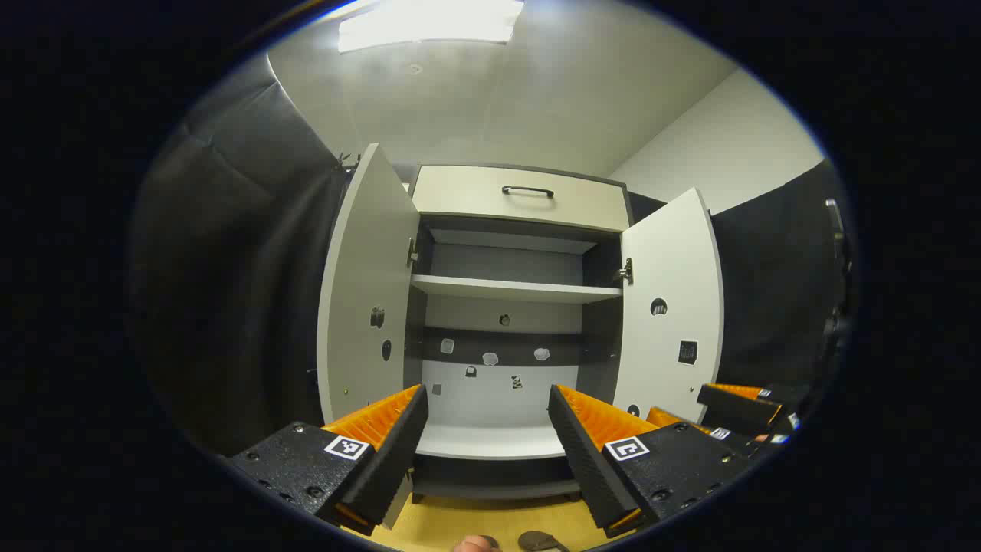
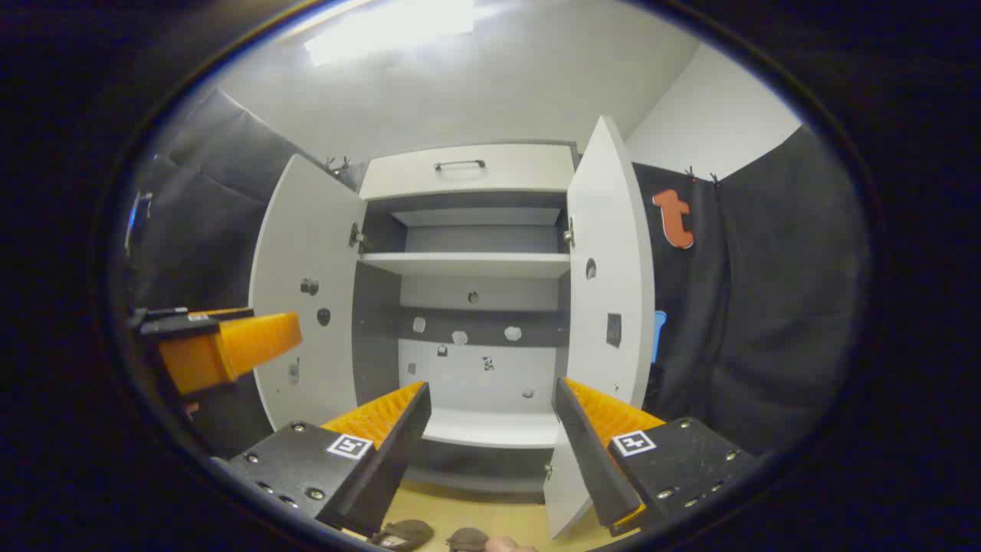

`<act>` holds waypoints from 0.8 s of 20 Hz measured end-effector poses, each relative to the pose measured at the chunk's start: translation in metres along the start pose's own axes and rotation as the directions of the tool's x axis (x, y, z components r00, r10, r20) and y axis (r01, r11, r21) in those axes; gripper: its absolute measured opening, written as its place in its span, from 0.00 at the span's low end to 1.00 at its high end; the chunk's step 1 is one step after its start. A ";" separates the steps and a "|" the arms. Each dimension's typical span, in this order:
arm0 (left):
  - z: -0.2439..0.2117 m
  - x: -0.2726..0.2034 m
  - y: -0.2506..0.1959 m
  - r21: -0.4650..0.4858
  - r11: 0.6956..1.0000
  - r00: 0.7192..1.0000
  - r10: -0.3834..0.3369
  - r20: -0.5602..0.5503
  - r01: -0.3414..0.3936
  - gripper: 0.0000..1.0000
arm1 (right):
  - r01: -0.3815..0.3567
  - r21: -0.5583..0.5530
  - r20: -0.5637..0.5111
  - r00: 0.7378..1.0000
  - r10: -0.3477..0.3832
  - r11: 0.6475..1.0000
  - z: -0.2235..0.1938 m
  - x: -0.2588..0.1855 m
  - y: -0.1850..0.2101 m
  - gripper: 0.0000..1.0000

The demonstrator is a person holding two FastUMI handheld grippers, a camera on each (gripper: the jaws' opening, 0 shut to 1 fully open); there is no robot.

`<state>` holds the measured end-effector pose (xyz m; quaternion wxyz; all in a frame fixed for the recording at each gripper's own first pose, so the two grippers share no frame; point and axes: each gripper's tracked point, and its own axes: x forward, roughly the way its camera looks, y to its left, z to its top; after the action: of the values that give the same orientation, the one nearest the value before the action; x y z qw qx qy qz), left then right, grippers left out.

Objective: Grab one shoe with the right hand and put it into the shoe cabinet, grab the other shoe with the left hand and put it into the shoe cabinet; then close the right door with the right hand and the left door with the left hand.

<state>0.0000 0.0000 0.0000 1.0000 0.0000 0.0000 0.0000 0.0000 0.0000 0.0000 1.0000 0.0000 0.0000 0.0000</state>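
Left gripper view, left to right: left door (image 1: 366, 291) of the shoe cabinet (image 1: 521, 198), swung wide open; cabinet interior with one shelf (image 1: 515, 289) across the upper part and a pale bottom board (image 1: 490, 441), both bare; drawer front with a dark handle (image 1: 527, 191) on top; right door (image 1: 674, 307), also wide open. Left gripper (image 1: 484, 429), low in the foreground, fingers spread wide apart, nothing between them. Right gripper (image 1: 739, 410) just beyond it at lower right. Wooden floor (image 1: 460, 525) below, with a dark shoe (image 1: 541, 541) partly visible at the bottom edge, outside the cabinet. Right gripper view, left to right: left gripper (image 2: 222, 349) at the left edge, jaw setting not discernible from here; both doors open; right gripper (image 2: 490, 418) in the foreground, fingers wide apart, empty. Two dark shoes (image 2: 406, 533) on the floor at the bottom edge.
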 end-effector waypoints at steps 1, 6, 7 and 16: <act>0.000 -0.002 0.003 0.004 1.000 1.000 0.005 -0.001 -0.005 0.96 | -0.004 -0.001 -0.020 1.000 0.004 1.000 -0.019 -0.007 0.000 0.97; -0.001 -0.008 0.014 0.012 1.000 1.000 0.022 -0.013 -0.022 0.96 | -0.006 0.002 -0.125 0.992 0.006 1.000 -0.086 -0.018 0.002 0.98; -0.001 -0.009 0.016 0.014 1.000 1.000 0.026 -0.013 -0.026 0.96 | -0.005 0.005 -0.149 0.989 0.006 1.000 -0.101 -0.020 0.001 0.97; -0.003 -0.008 0.040 0.018 0.998 0.998 0.068 -0.017 -0.068 0.92 | -0.009 0.008 -0.408 0.913 0.012 1.000 -0.258 -0.035 0.002 0.98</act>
<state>-0.0081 0.0396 -0.0028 0.9993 0.0088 0.0089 0.0342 -0.0350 0.0019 -0.2580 0.9780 0.0031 0.2084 0.0054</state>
